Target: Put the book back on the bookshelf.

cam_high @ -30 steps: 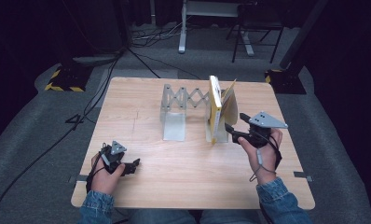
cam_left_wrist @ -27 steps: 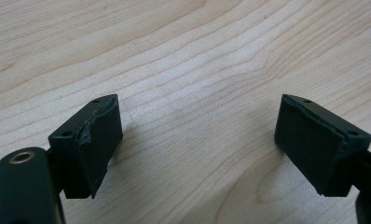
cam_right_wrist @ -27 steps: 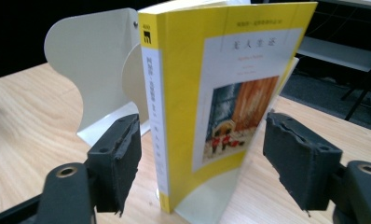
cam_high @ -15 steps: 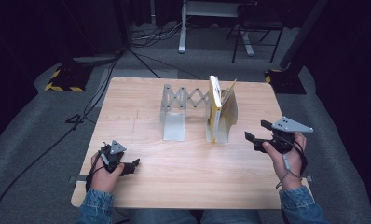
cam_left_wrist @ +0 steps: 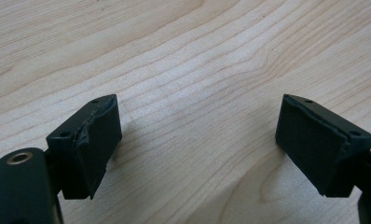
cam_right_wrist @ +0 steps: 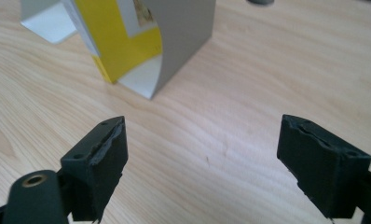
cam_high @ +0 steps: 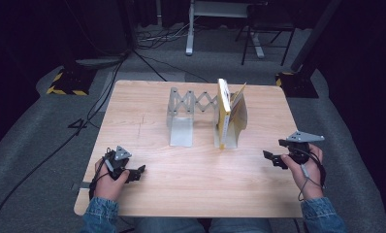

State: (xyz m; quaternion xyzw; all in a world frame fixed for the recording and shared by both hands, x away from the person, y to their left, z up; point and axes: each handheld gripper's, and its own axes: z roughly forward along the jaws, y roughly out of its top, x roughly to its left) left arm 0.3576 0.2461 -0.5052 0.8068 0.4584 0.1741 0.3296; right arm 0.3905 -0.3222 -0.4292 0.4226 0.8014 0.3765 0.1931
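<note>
A yellow book (cam_high: 223,112) stands upright in a grey metal accordion book rack (cam_high: 180,121) at the middle of the wooden table (cam_high: 147,99). My right gripper (cam_high: 273,149) hovers low over the table to the right of the rack and nearer the front, apart from the book. Its jaws have just been opening and hold nothing. In the right gripper view the open gripper (cam_right_wrist: 202,154) looks over bare wood at the book (cam_right_wrist: 113,42) and the rack's grey end plate (cam_right_wrist: 183,37). My left gripper (cam_high: 140,171) rests near the front left, open (cam_left_wrist: 197,140) over bare wood.
The table's right edge (cam_high: 297,145) runs just beyond my right hand. Cables (cam_high: 84,126) trail over the grey floor to the left. A stand's legs (cam_high: 220,29) and yellow-black striped bases (cam_high: 65,82) sit beyond the far edge.
My right gripper has drawn away from the book, rightward and toward the near edge, sinking closer to the table, with its jaws spread wider. The left hand has stayed put.
</note>
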